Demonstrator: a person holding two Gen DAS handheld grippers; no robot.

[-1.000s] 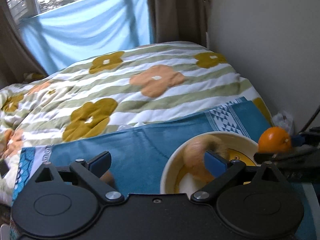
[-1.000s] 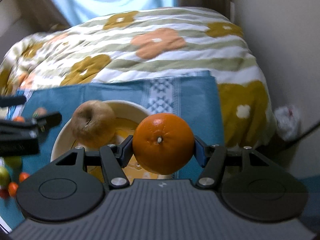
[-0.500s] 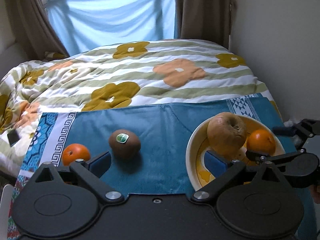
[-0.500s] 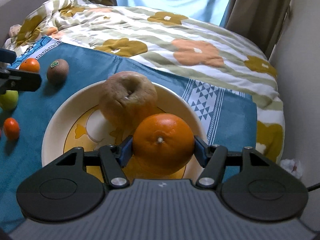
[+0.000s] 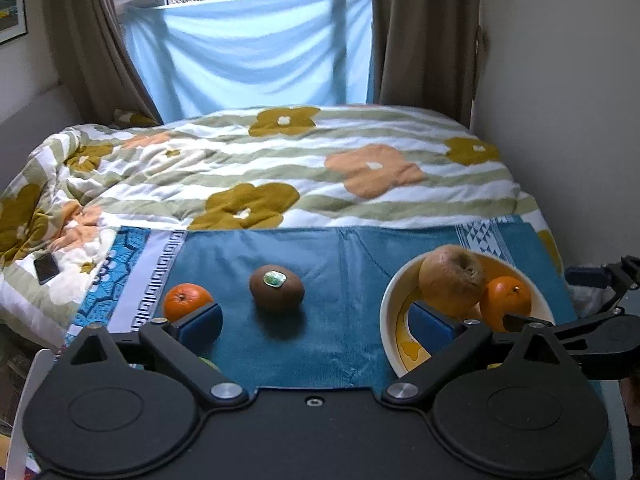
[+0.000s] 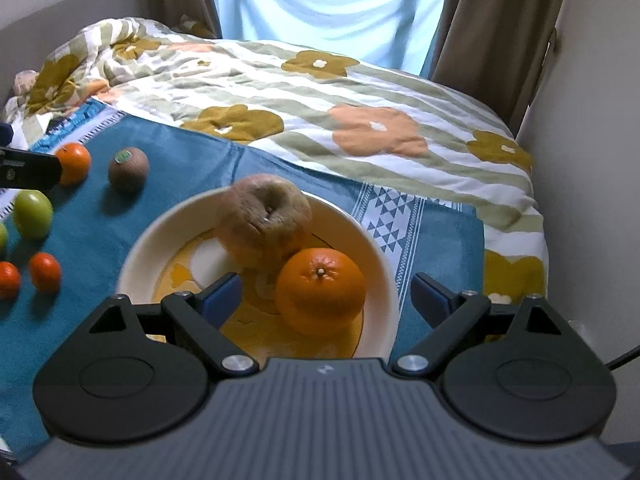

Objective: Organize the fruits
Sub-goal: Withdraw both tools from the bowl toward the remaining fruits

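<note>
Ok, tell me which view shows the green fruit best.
Right wrist view: the green fruit lies whole and unobstructed on the blue cloth. The left wrist view shows only a green sliver behind the left tool.

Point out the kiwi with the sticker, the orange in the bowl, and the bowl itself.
brown fuzzy kiwi with a green sticker (image 5: pixel 277 289): left wrist view, middle of its skin.
round orange in the bowl (image 6: pixel 321 290): right wrist view, centre of its peel.
cream ceramic bowl with yellow inside (image 6: pixel 138 249): right wrist view, left rim.
</note>
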